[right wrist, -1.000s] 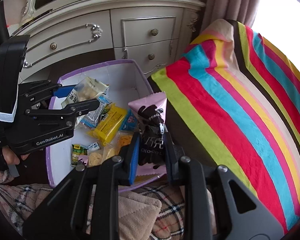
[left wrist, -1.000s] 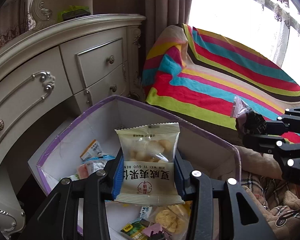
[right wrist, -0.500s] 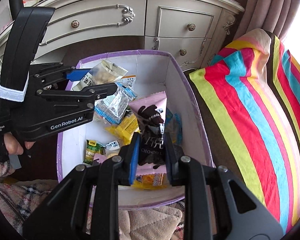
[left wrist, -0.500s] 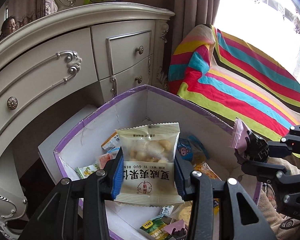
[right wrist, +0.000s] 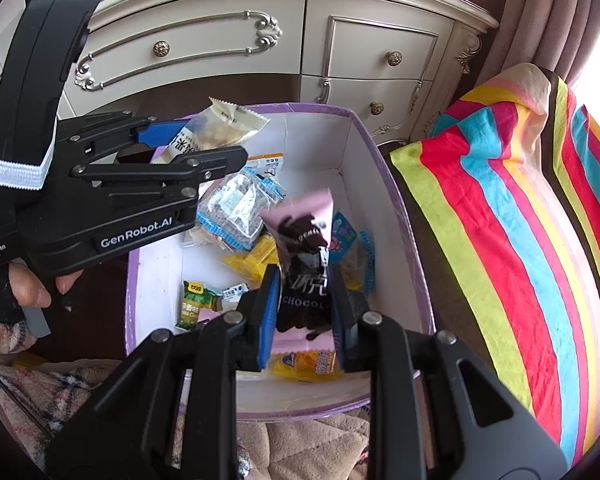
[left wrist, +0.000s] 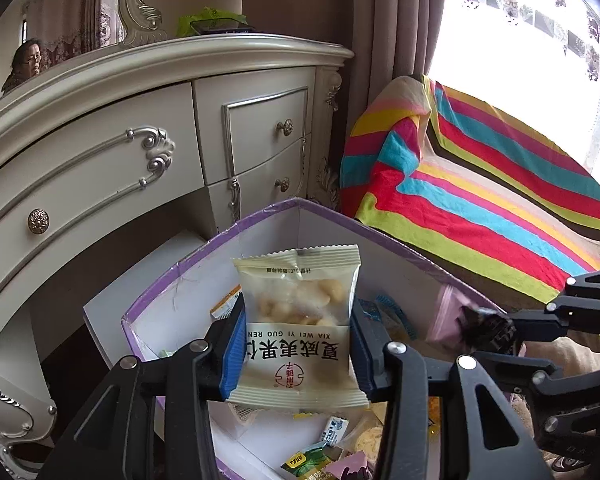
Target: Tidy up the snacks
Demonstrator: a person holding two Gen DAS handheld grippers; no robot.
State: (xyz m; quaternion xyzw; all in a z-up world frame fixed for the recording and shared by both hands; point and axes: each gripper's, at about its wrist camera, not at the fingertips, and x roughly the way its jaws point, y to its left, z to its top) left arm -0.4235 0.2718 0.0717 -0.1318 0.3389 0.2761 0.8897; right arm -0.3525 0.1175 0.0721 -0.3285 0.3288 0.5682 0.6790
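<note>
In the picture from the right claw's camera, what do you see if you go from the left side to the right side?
The black left claw holding a pale nut packet → green snack packet → pink chocolate packet in the right claw → purple-edged white box's right wall → rainbow striped blanket.

White box (right wrist: 352, 168) with purple rim; pale cream nut packet (left wrist: 298, 328); pink-and-brown chocolate packet (right wrist: 304, 248); black tongs with blue pads (right wrist: 269, 312); rainbow-striped blanket (right wrist: 520, 240); ivory dresser (left wrist: 100, 152), silver trim.
</note>
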